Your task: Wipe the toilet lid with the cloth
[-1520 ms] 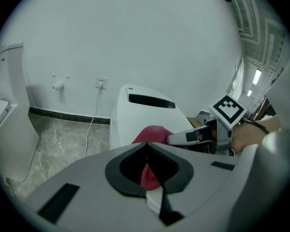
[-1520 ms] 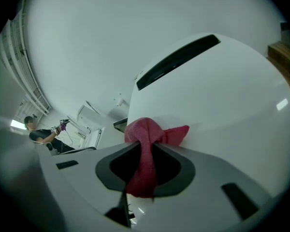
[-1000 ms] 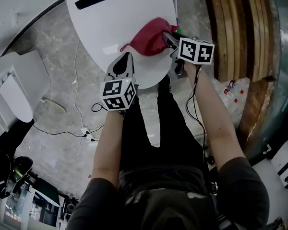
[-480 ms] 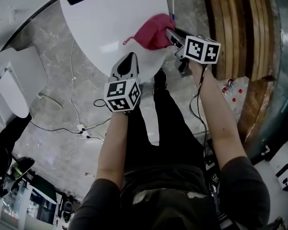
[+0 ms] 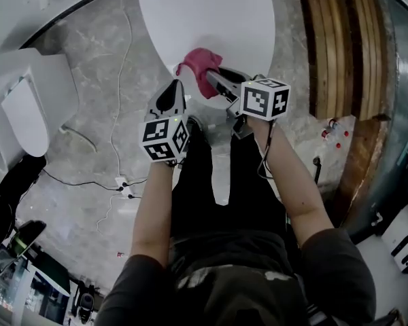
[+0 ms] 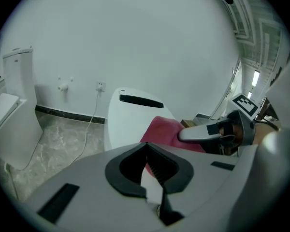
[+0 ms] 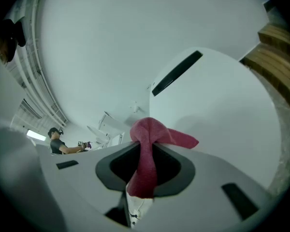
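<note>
The right gripper (image 5: 214, 80) has the cloth (image 5: 198, 68), and the grip is firm: in the right gripper view the jaws are clamped on a twisted neck of the red fabric (image 7: 147, 144), with a loose bunch spilling out past the tips. From the head view, that bunch sits at the near edge of the white toilet lid (image 5: 211, 26), right at the front rim. Whether the fabric is pressed flat on the surface or just off it is hard to say from this angle. The lid (image 7: 222, 110) is closed, and it fills the space ahead of the right gripper (image 7: 144, 151), with a dark slot across its far end.

Over to the left gripper (image 5: 174, 87). Its jaws are pinched together with nothing between them, as the left gripper view shows plainly at the tips (image 6: 147, 151). It hangs off the lid's near-left rim, just beside the cloth but apart from it. Its own camera looks across the lid (image 6: 130, 117) to the red bunch (image 6: 164, 132) and the other gripper's grey finger (image 6: 198, 133) lying against it.

Around them there is a marble floor (image 5: 88, 175) with a thin cable (image 5: 119, 100) trailing over it. A second toilet (image 5: 27, 114) stands well off to the left, and wooden slats (image 5: 340, 39) run along the right.
</note>
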`<state>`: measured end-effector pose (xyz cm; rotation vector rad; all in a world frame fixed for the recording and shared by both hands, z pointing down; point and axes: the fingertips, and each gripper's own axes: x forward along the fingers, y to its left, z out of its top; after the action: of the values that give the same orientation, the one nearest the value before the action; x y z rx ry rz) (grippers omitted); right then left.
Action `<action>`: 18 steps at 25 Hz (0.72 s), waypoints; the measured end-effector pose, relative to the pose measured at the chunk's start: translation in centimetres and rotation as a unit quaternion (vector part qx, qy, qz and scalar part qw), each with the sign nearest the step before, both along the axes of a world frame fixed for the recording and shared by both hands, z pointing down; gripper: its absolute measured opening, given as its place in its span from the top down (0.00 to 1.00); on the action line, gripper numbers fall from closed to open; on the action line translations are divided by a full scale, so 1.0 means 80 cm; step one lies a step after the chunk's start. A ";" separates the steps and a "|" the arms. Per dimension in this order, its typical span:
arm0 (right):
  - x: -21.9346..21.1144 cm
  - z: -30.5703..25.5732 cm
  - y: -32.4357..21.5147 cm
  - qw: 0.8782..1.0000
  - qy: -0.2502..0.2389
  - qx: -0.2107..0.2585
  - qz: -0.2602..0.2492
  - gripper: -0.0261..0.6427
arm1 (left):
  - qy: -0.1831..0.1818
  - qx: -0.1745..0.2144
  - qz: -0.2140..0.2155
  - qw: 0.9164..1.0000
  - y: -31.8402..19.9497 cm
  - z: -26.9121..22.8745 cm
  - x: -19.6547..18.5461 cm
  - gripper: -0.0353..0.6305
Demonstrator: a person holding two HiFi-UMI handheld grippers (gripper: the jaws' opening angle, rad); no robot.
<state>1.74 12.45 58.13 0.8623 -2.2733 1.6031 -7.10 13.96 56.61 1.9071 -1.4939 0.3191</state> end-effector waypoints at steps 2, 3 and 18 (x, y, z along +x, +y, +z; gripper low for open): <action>-0.041 0.009 0.019 1.000 -0.003 -0.012 -0.003 0.86 | -0.001 -0.005 -0.008 1.000 0.015 0.002 -0.036 0.94; -0.058 0.017 0.027 1.000 0.000 -0.018 -0.007 0.86 | -0.002 -0.008 -0.012 1.000 0.022 0.005 -0.052 0.94; 0.004 0.101 0.028 0.994 0.093 -0.035 0.047 0.86 | 0.001 -0.034 0.002 0.999 0.066 0.039 -0.050 0.94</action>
<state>2.04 14.70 66.25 1.0684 -2.0642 1.5593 -11.12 19.23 59.74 1.8566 -1.4606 0.3647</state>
